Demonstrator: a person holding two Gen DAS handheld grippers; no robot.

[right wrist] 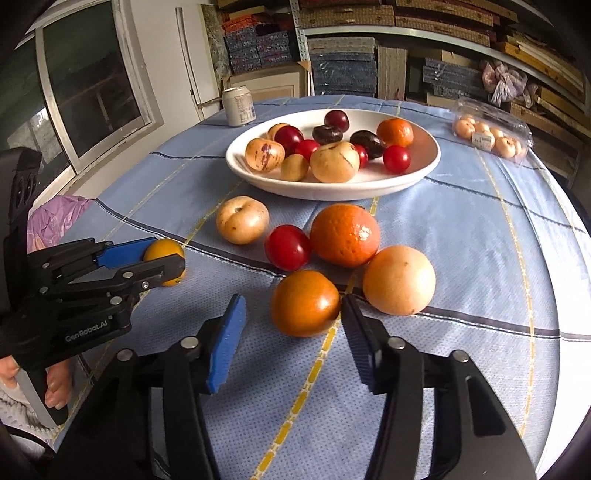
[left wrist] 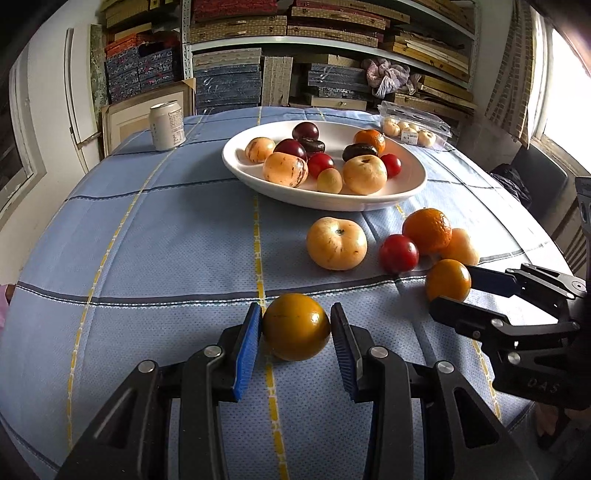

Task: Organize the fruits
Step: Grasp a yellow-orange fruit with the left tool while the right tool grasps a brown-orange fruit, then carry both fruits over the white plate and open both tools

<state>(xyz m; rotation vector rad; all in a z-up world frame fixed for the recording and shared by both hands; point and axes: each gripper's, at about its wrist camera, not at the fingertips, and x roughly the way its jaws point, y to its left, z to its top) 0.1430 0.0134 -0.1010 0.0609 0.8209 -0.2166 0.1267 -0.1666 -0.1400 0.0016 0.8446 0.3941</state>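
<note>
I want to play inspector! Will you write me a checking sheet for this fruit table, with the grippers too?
Surface: blue checked tablecloth on a table.
Job's things: white bowl holding mixed fruit; loose on the cloth: large orange, red plum, pale melon, pale round fruit.
Clutter: drink can, clear plastic fruit box.
Grippers: left gripper around a yellow-orange fruit, pads at its sides; right gripper open around an orange persimmon, left pad apart from it.
Cables: nothing seen.
Surroundings: shelves of stacked boxes, windows.

A blue-clothed table [left wrist: 166, 240] bears white plate [left wrist: 413, 188], can [left wrist: 167, 125], and loose fruit [left wrist: 336, 243].
</note>
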